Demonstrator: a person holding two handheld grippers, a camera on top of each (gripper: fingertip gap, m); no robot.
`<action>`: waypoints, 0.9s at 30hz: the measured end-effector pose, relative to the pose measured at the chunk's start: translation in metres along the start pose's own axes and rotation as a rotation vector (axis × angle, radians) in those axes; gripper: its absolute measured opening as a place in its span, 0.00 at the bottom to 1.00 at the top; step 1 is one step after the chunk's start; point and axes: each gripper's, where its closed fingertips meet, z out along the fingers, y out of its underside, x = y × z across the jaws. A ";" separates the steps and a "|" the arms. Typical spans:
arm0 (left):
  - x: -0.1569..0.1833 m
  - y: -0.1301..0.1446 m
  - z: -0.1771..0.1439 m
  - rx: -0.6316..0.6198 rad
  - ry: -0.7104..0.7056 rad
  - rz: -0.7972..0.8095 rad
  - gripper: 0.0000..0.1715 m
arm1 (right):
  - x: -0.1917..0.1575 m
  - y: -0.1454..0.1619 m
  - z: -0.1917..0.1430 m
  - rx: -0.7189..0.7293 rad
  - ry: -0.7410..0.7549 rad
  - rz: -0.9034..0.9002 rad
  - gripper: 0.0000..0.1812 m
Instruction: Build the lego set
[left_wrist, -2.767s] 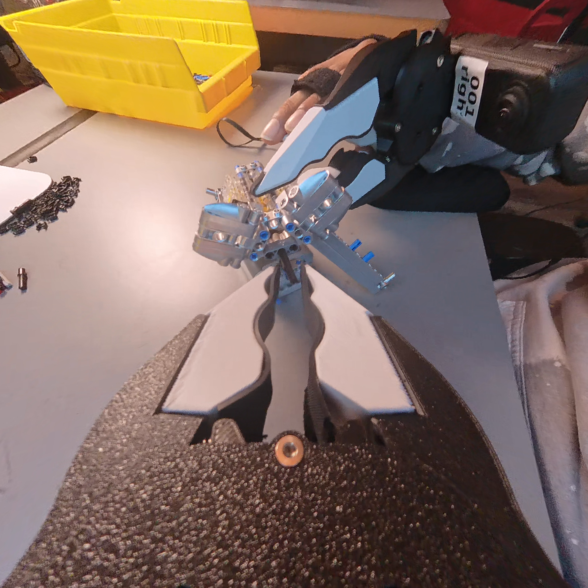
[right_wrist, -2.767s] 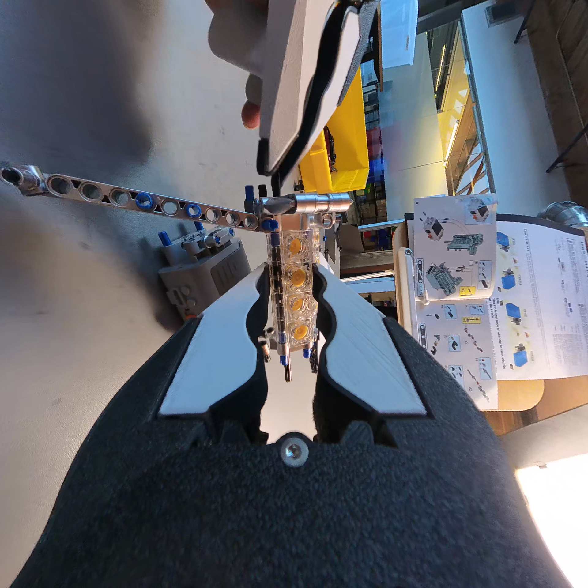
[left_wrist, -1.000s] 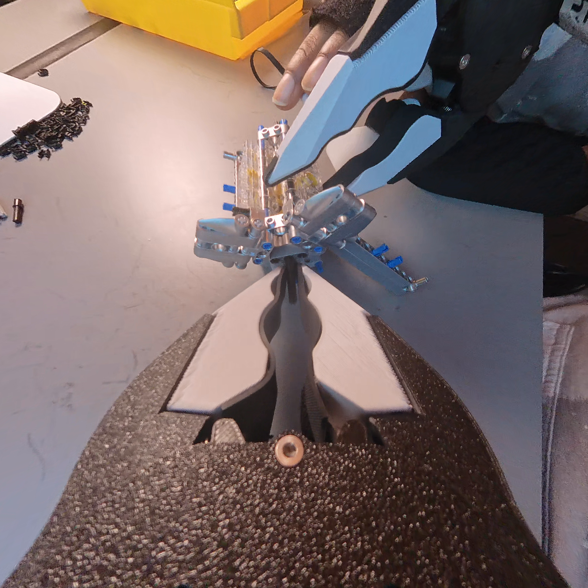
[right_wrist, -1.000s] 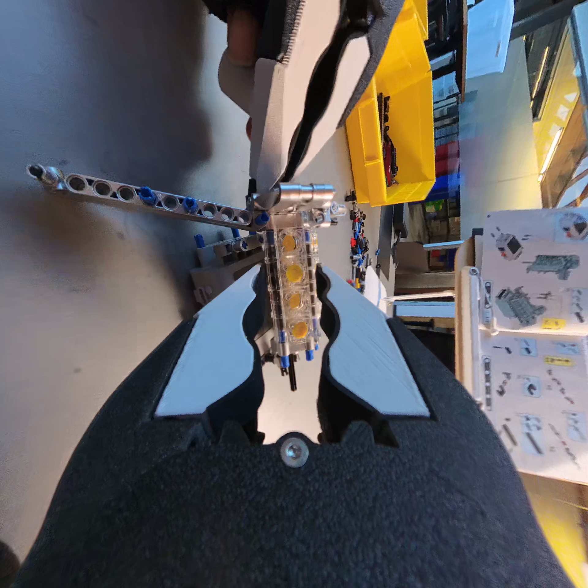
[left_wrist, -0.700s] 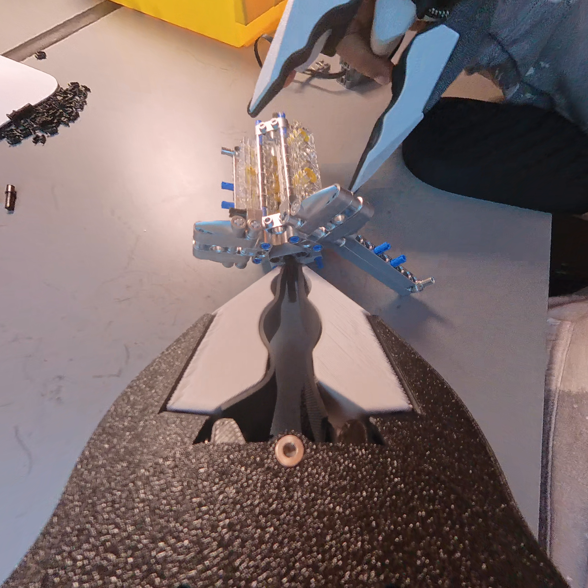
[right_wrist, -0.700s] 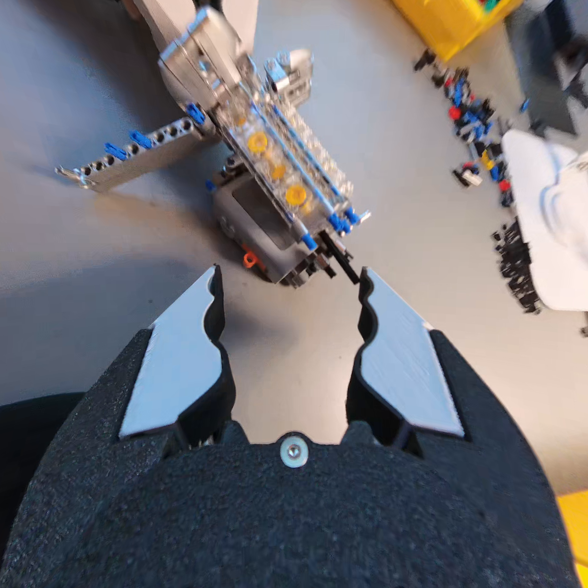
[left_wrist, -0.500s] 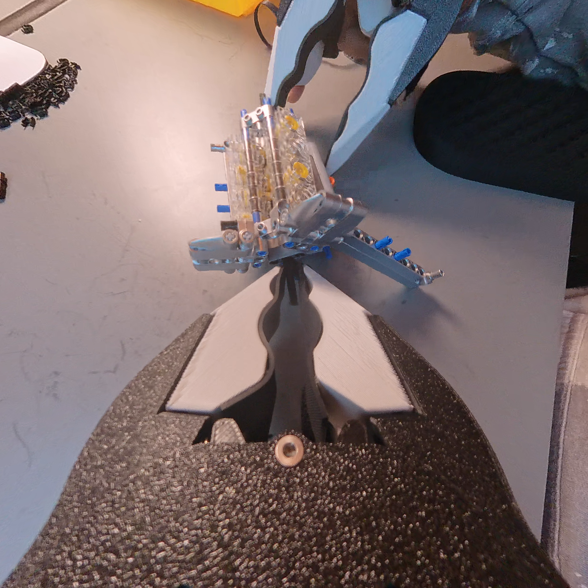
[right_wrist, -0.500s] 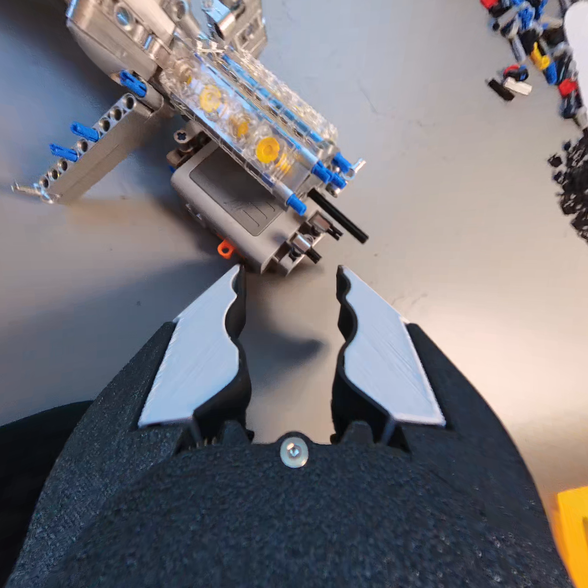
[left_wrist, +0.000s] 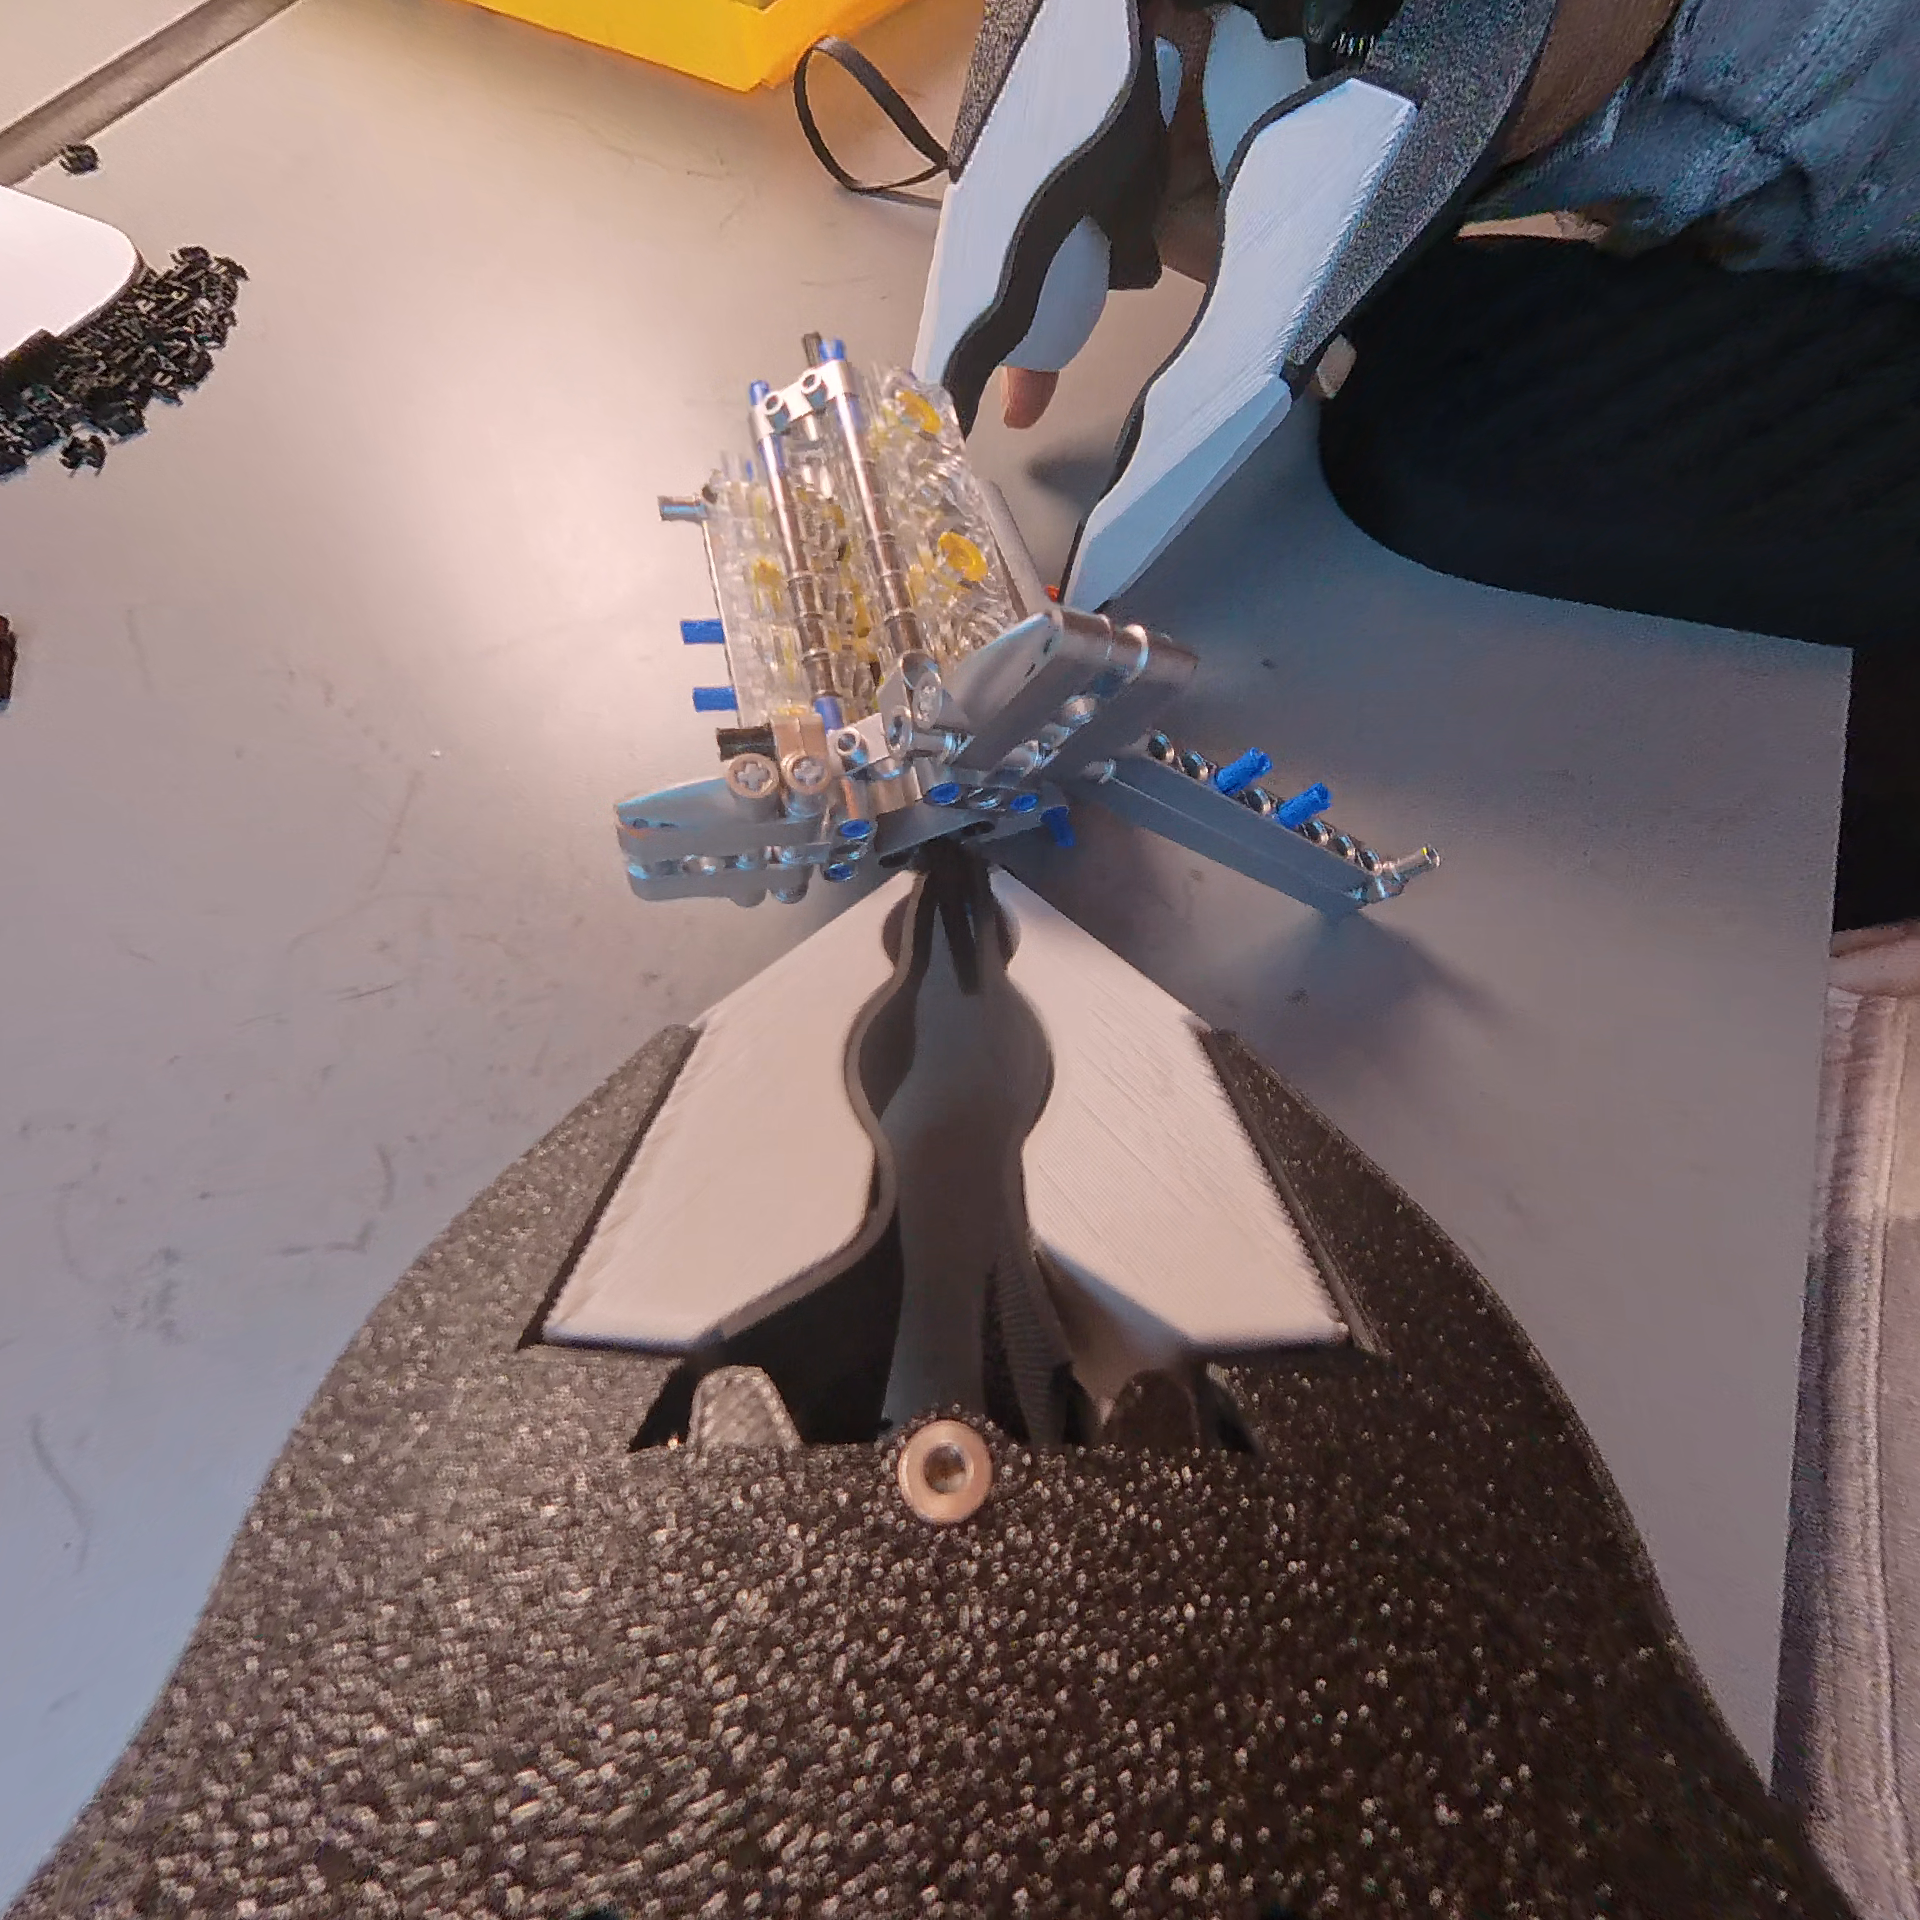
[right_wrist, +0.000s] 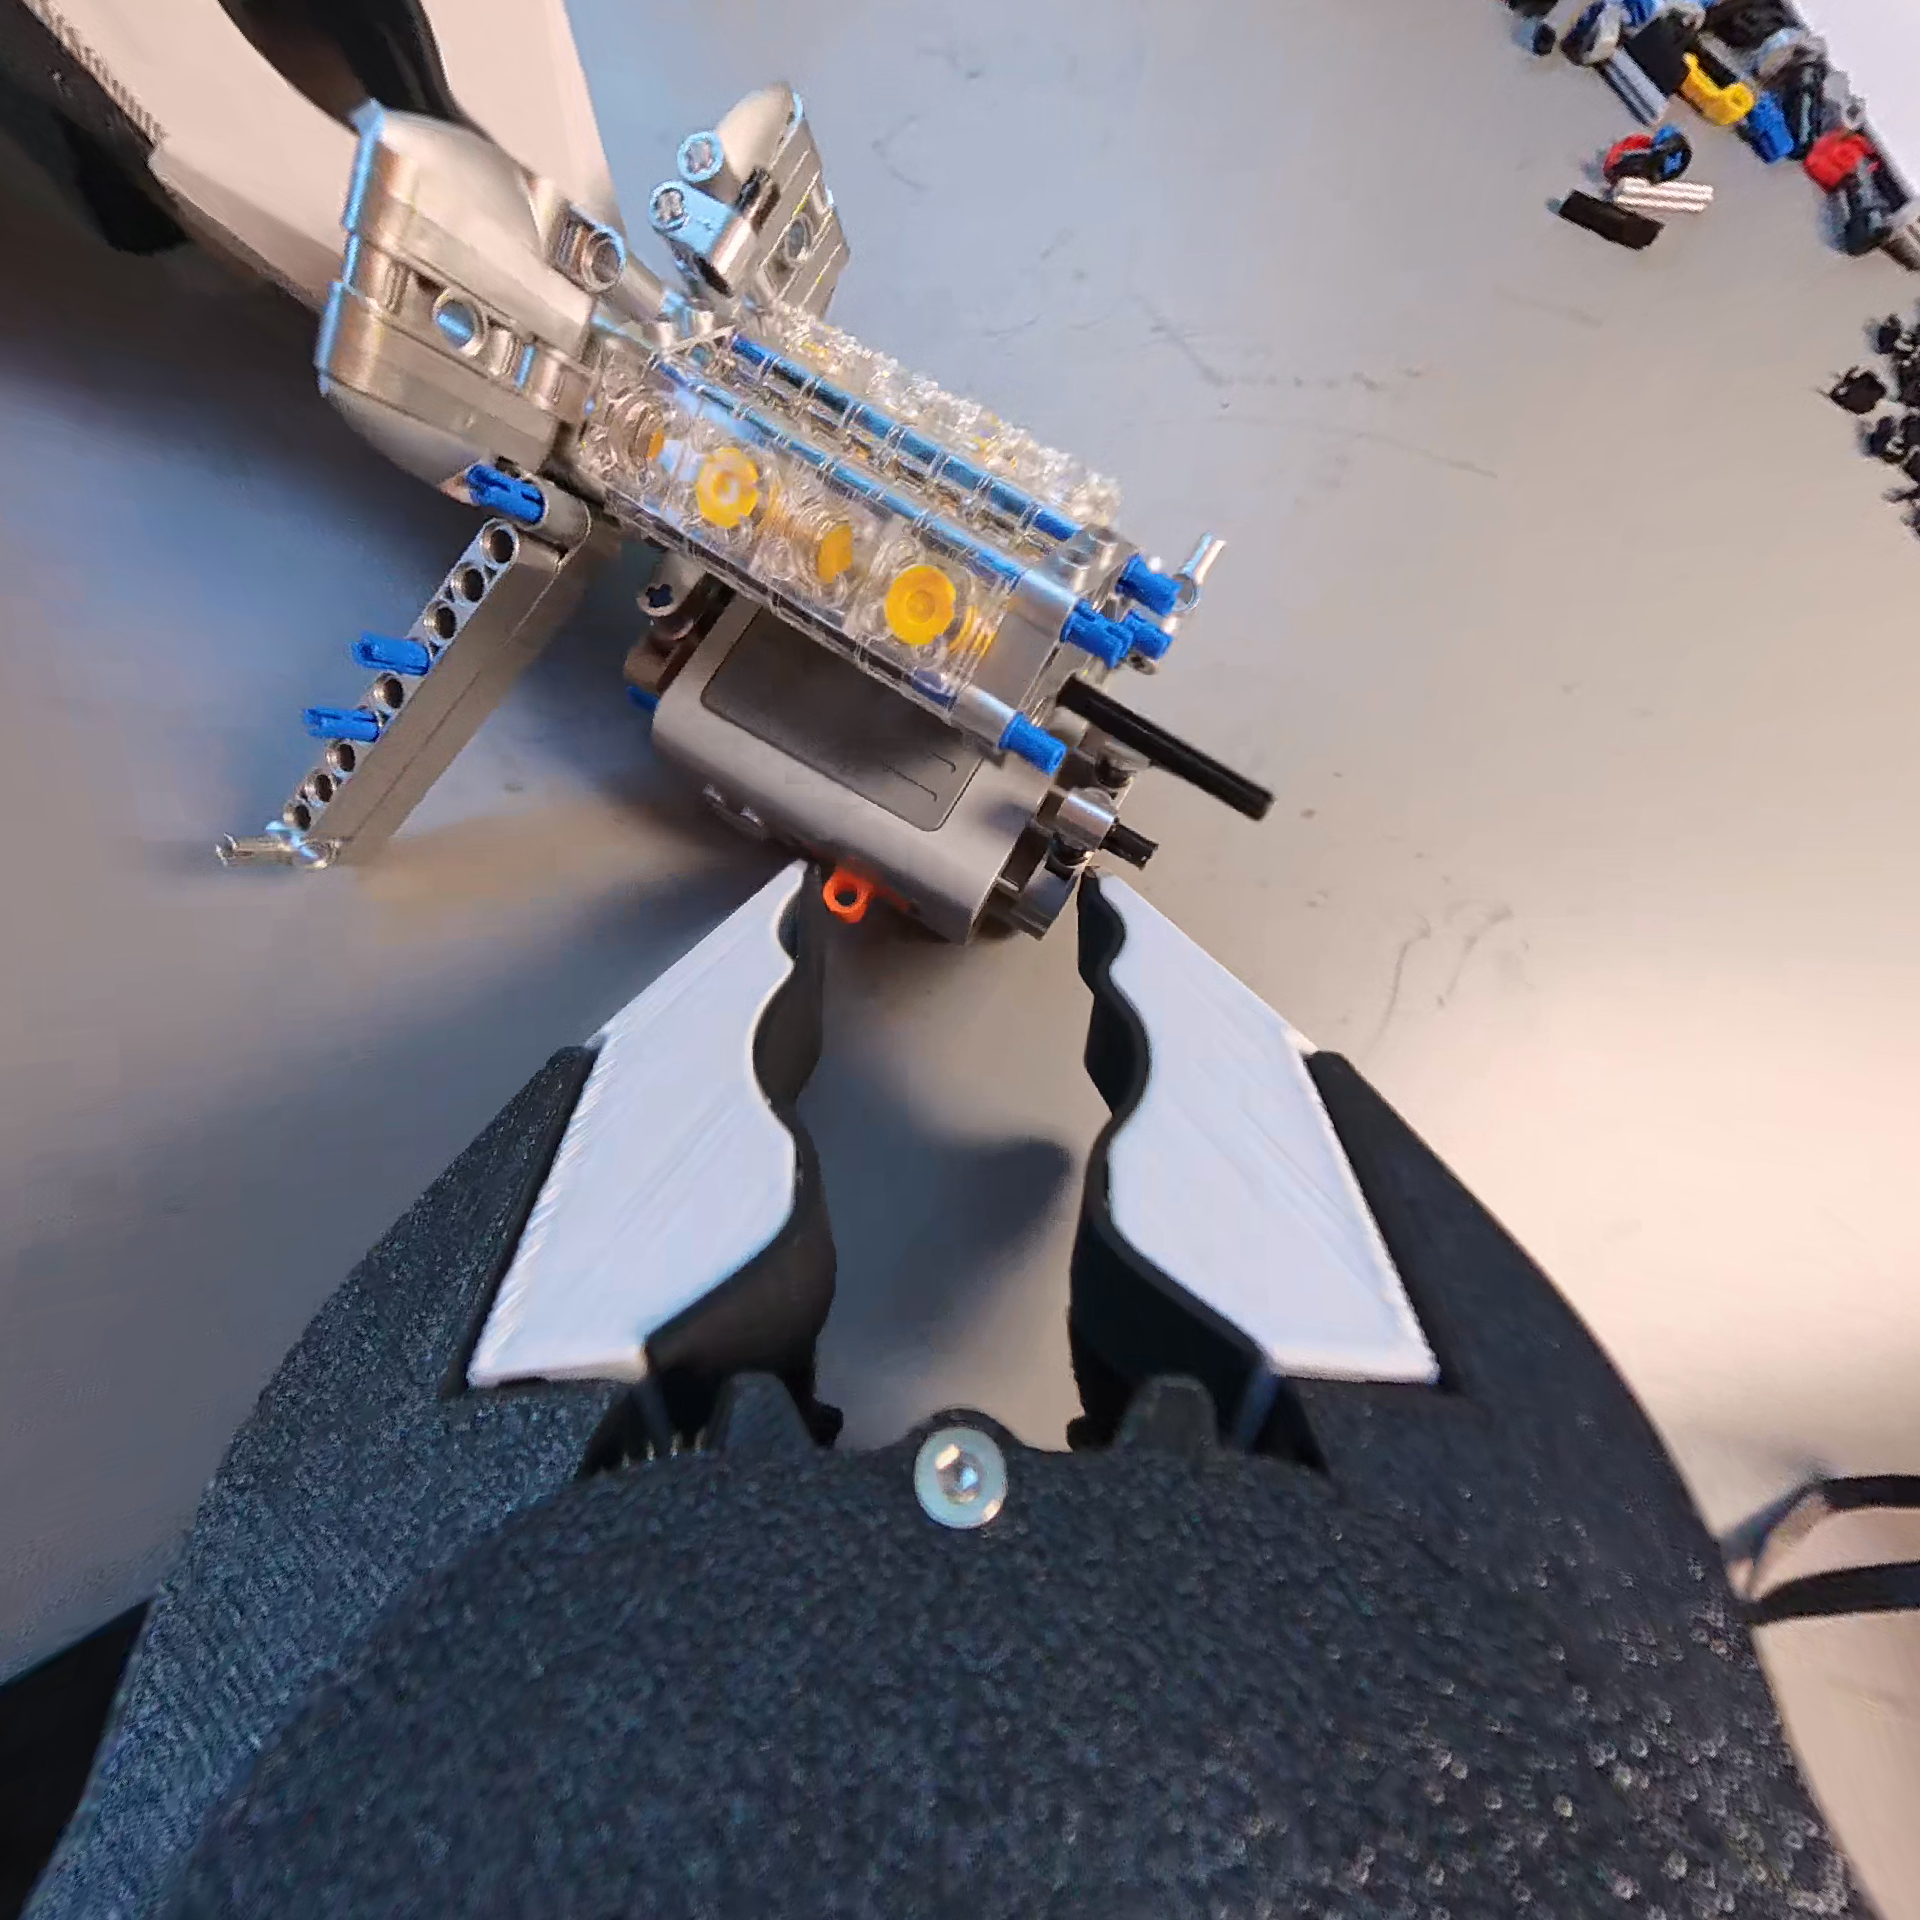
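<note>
Grey brick model (left_wrist: 883, 665) pinched by left gripper (left_wrist: 954, 894), right gripper (right_wrist: 940, 894) open beside.

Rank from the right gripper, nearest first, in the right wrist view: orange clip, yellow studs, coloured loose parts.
From the right gripper:
1. Orange clip, beside its left fingertip.
2. Yellow studs, farther up on the clear block.
3. Coloured loose parts, far top right on the table.

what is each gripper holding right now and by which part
The left gripper is shut on the thin black axle that sticks out of the grey and clear plastic brick model. The right gripper is open at the model's grey box end, holding nothing.
</note>
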 end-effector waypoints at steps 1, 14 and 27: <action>-0.001 0.000 0.000 -0.004 0.008 -0.022 0.02 | 0.000 0.000 0.000 -0.001 0.003 0.015 0.26; -0.002 0.006 0.011 -0.080 -0.026 -0.077 0.04 | 0.003 0.000 0.002 -0.011 0.063 0.008 0.26; -0.004 -0.003 0.002 0.014 -0.043 -0.061 0.02 | 0.004 -0.002 0.004 0.006 0.049 0.022 0.26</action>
